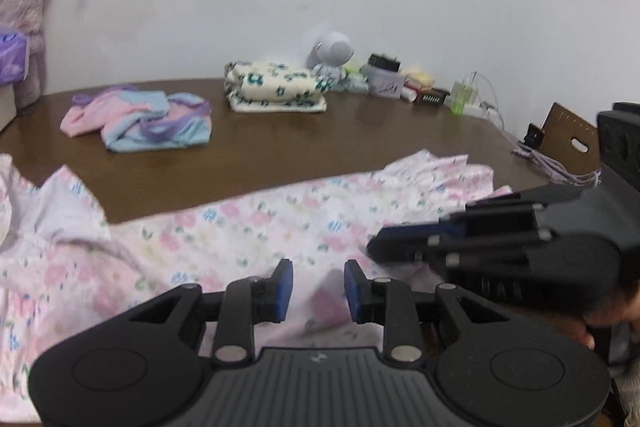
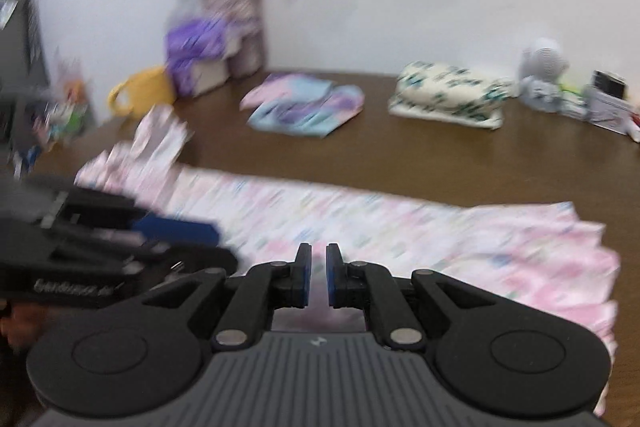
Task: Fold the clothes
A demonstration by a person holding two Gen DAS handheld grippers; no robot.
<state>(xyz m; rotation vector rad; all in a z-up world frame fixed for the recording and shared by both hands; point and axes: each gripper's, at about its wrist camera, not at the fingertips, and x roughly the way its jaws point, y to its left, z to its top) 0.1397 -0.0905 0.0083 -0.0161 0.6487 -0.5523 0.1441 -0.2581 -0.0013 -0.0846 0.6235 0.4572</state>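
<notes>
Garment [image 1: 248, 223] long axis left-right on table [image 1: 320, 131]; left gripper [image 1: 319, 283] parted, empty; right gripper [image 2: 318, 275] nearly closed, empty.

Three garments on the worktop [image 1: 360, 139]: one pink floral piece [image 1: 248, 227] spread flat, one pink-blue-purple piece [image 1: 140, 121] crumpled, one cream floral piece [image 1: 276, 87] folded. Two grippers, two blue-padded fingers [image 1: 282, 291] apiece. One white round-headed figurine [image 1: 330, 57]. One yellow mug [image 2: 142, 95]. One vase of flowers [image 2: 224, 7]. Small boxes and bottles by the wall, too blurred to count.
</notes>
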